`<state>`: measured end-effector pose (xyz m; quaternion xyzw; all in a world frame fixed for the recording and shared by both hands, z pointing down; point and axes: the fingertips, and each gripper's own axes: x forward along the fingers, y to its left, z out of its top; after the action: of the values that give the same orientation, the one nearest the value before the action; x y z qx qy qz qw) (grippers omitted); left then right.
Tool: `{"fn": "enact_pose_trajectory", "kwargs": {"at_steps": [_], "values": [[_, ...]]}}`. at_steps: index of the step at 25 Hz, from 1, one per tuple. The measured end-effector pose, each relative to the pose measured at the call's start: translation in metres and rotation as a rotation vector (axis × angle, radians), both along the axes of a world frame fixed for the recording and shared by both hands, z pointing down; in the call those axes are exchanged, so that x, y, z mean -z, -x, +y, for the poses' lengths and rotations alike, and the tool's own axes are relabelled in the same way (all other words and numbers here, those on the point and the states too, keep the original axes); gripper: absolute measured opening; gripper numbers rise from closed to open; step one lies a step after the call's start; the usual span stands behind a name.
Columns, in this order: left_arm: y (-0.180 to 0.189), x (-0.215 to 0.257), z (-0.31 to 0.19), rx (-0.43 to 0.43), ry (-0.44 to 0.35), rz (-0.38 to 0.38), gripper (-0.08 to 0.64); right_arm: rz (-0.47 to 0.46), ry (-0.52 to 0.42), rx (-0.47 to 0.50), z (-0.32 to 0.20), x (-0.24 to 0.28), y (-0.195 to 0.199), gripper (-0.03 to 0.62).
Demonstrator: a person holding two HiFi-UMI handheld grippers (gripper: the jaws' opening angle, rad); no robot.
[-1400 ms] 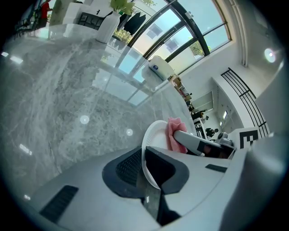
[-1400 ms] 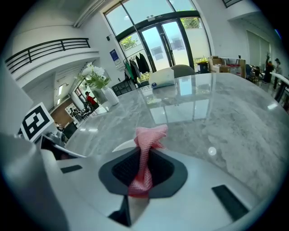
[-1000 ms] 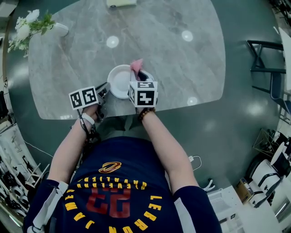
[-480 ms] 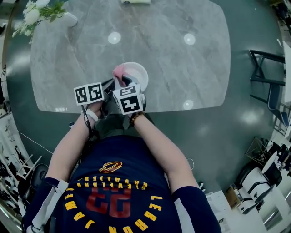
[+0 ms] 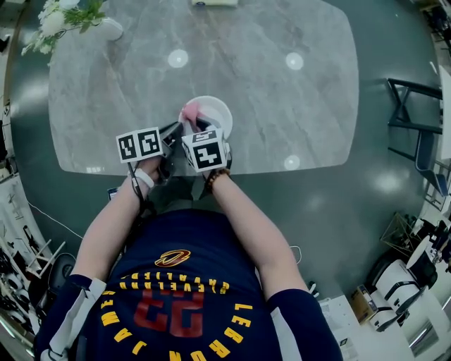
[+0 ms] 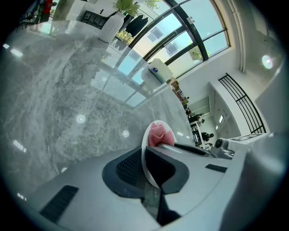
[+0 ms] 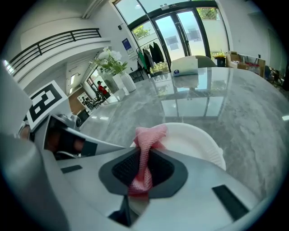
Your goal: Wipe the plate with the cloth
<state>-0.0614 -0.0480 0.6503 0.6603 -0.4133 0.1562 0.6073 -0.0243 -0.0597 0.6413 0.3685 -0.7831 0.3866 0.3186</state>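
Down at the lower middle of the head view, both tools meet over a round white plate [image 5: 215, 111] that sits near the close edge of a grey marbled stone table [image 5: 282, 99]. The left gripper [image 6: 144, 168] is clamped on the plate's rim: in the left gripper view the plate stands edge-on between the two dark ribbed pads, a thin white line running up the centre of the frame. The plate looks tipped up on that side, though from above I cannot quite tell whether its far edge rests on the stone.

The right gripper [image 7: 142, 170] has its jaws closed on a pink mesh cloth [image 7: 145, 151]. The cloth is pinched into a narrow strip between the pads and bunches out in a knot past the tips, lying against the left part of the plate's face. The right gripper's body crosses just beside the left gripper's, the two marker cubes side by side below the plate in the head view.

A white vase of flowers [image 5: 70, 20] stands at the table's upper left corner. A white box [image 7: 184, 66] sits at the far edge, top centre of the right gripper view.
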Motion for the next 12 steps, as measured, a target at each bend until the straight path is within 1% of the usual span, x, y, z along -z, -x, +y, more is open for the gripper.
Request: {"fn": "enact_pose_trajectory", "kwargs": {"at_steps": [4,8,12], "values": [[-0.003,0.001,0.000,-0.011,0.001,-0.004,0.032,0.008,-0.002,-0.043,-0.003,0.004,-0.018,0.040],[-0.004,0.000,0.000,-0.013,0.003,-0.008,0.032,0.026,-0.054,-0.091,-0.019,0.015,-0.043,0.041],[-0.004,0.000,-0.001,-0.014,0.004,-0.011,0.032,0.053,-0.008,-0.132,-0.009,0.001,-0.069,0.041]]}}
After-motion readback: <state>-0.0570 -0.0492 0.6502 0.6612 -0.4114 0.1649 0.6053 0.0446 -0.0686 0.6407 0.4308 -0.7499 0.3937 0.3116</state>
